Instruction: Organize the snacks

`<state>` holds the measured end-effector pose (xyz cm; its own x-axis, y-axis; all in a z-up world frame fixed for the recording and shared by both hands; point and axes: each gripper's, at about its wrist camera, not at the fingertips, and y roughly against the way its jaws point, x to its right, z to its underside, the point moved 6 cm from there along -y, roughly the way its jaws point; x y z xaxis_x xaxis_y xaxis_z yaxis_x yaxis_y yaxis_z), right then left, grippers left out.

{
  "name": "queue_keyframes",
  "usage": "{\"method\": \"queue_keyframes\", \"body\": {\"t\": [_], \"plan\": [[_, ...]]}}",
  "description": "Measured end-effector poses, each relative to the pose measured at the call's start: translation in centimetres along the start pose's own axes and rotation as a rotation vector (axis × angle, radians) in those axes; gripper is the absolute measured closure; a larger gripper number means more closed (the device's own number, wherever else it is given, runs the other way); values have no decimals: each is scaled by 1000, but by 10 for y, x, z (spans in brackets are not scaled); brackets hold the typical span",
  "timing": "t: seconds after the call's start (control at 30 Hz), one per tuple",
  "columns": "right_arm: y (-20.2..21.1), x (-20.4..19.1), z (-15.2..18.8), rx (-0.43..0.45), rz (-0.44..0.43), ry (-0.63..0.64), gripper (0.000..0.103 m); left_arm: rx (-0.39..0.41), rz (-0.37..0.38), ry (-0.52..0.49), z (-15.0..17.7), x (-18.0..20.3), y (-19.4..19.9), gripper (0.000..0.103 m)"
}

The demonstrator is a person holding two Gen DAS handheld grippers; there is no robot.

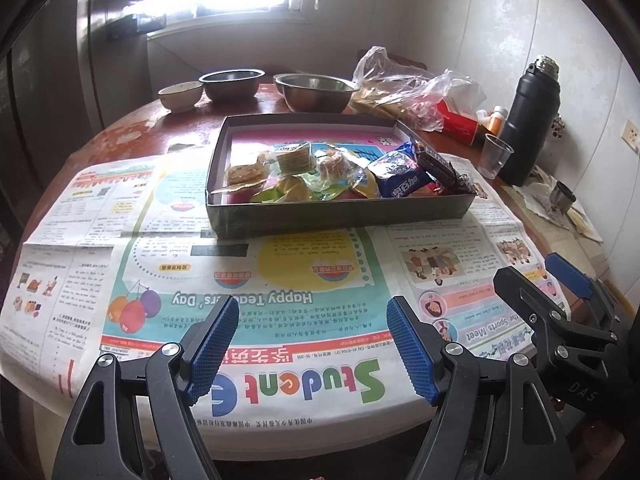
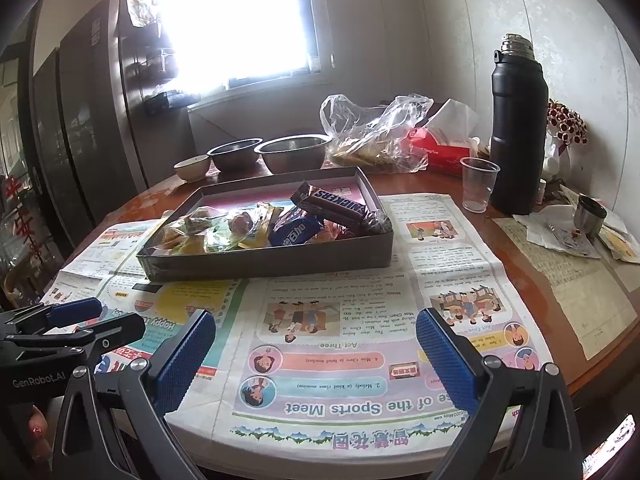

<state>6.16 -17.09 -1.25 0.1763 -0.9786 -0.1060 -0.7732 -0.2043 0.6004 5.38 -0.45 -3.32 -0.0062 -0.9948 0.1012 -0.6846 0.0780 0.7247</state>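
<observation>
Between the left gripper's (image 1: 312, 344) blue ribbed pads (image 1: 212, 344): bare newspaper (image 1: 280, 276) only. Jaws wide apart, nothing gripped. Same for the right gripper (image 2: 316, 360): pads (image 2: 186, 360) spread wide, only the printed sheet below, nothing held. Both poised over the near edge of the table, side by side; right gripper visible at the right margin of the left wrist view, left gripper at the left margin of the right wrist view.

Ahead of both sets of fingers, well apart from them: shallow dark tray (image 1: 340, 216) resting on the newspaper. Snacks piled in its near half: Snickers bar (image 2: 340, 202) propped against the right wall, blue wrapped biscuit pack (image 1: 400, 176) beside it, clear-wrapped crackers (image 1: 244, 174) at left, yellow packets (image 1: 292, 192) between. Far half of tray mostly bare, pink printed lining showing.

Beyond the tray: two steel bowls (image 1: 316, 94), small ceramic bowl (image 1: 180, 94), crumpled plastic bag (image 1: 400, 88), red tissue box (image 2: 440, 148). Right of tray: clear plastic cup (image 2: 478, 188), black thermos (image 2: 518, 132).

Hard to read: window (image 2: 236, 20) blown out white; packets at the bottom of the pile overlapped, count uncertain; bag contents unclear; small bottles behind the cup partly hidden; round table (image 1: 132, 128) cut off at the picture edges.
</observation>
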Motion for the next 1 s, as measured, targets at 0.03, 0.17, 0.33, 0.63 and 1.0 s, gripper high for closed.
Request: {"method": "queue_keyframes", "body": {"t": [0.03,0.17,0.33,0.63,1.0], "plan": [[0,-1,0,-3,-3,-2,2,0,-1,0,1,0,1,25],[1,-3,2,-10,-4,3,2,-3,-6,-5,2,0,1,25],[-1,-6,4,-16,-3,13,2,-6,-10,-3,2,-2,-1,25],[-6,-5,6,-31,-4,10,2,-14,-16,-2,2,-3,-5,25],[-7,-4,8,-40,-10,-1,2,-14,-22,-4,3,-3,-4,25]]}}
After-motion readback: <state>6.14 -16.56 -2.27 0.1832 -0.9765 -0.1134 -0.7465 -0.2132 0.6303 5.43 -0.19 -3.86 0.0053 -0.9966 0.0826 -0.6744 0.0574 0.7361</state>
